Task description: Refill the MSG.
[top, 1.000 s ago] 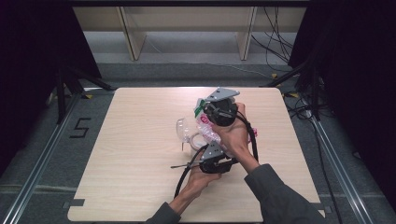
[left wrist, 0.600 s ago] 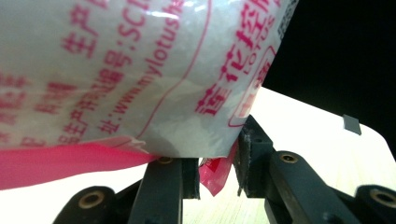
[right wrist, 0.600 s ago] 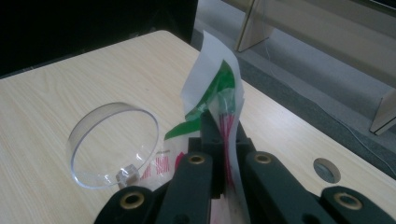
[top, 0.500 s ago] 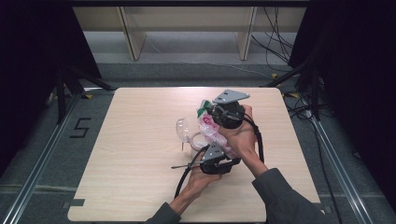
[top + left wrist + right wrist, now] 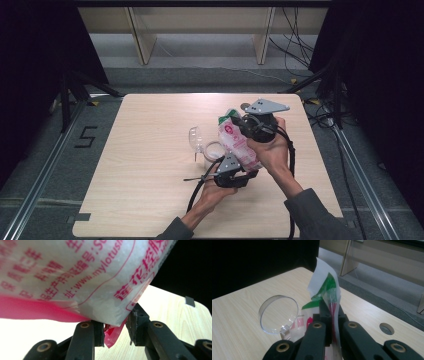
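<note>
Near the middle of the pale wooden table point(image 5: 150, 165), the white plastic pouch with red print and a green-and-white top point(image 5: 235, 140) hangs in the air between 2 grippers, its long axis running from the far upper end down toward the person.

Right gripper point(image 5: 329, 312): jaws pressed tight together on the pouch's green-and-white top edge, which sticks up above the fingertips in the right gripper view. This hand carries the pouch's weight.

Left gripper point(image 5: 115, 323): sits at the pouch's lower end. Its jaws have just been opening; a red corner of the pouch dangles between them, but the pads stand clear of it on both sides, so no grip there.

Just left of the pouch in the high view, a clear round plastic jar with its hinged transparent lid flipped open point(image 5: 210, 150) stands on the table, mouth up. The pouch's lower end lies nearer to it than the top end does.

Judgement: the coming move turns on tilt. The right hand holds the high end, so the pouch pivots about that grip; the left gripper is the nearer one to steer the low end over the jar mouth.
</note>
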